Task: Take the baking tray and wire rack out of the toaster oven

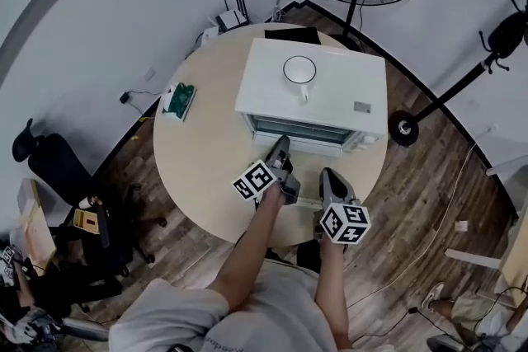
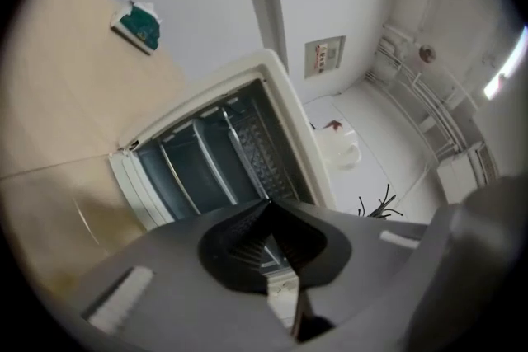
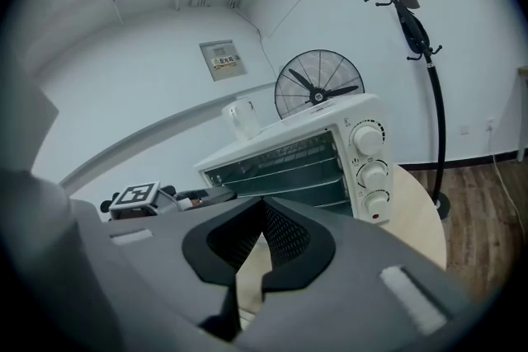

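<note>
Head view: left claw, right claw (both closed) face toaster oven.

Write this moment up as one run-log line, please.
left tongs: shut, near toaster oven front | right tongs: shut, empty | mug: atop toaster oven

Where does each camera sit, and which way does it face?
Head view: on the person's head, looking steeply down at the toaster oven on the table; both forearms, left gripper and right gripper show.
Left gripper view: on the left gripper, facing the oven's front; only its shut jaws show.
Right gripper view: on the right gripper, facing the oven's front; its shut jaws and the left gripper's cube show.
All share the oven.
</note>
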A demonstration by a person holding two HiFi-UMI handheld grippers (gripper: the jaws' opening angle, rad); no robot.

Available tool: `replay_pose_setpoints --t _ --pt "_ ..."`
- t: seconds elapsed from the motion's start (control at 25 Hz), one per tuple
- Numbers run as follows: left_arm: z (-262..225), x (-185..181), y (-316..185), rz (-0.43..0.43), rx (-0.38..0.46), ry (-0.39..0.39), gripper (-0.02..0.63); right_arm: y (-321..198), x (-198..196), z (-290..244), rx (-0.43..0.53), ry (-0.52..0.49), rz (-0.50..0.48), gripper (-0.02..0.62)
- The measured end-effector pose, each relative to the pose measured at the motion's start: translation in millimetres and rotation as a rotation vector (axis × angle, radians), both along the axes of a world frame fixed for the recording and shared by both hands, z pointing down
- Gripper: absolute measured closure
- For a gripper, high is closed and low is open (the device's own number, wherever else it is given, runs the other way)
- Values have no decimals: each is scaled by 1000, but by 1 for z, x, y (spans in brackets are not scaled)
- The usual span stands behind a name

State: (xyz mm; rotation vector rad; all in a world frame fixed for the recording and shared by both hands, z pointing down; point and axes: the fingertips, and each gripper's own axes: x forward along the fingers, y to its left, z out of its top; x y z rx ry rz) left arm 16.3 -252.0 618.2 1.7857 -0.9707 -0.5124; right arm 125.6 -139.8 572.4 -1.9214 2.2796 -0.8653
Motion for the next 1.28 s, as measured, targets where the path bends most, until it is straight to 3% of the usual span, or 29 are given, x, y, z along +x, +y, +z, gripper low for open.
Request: replay_pose_setpoints --t 0.12,0.24,0.52,0.72,0.88,1.04,1.28 --pt "15 3 -10 39 -34 23 548 12 2 9 -17 -23 57 595" --pt "21 14 -21 55 -44 101 548 22 7 16 -39 5 91 595" --pt "42 27 -47 -36 -78 241 481 37 7 7 -26 43 106 595" --pt "53 38 -62 -57 -86 245 447 43 16 2 -11 60 120 595" --pt "51 51 -75 -90 -80 298 440 49 27 -2 -5 76 113 595" --pt "55 51 -82 -163 -84 311 440 46 34 -7 19 11 112 595" --pt "65 52 -93 -269 -102 332 440 34 38 -20 42 17 27 595"
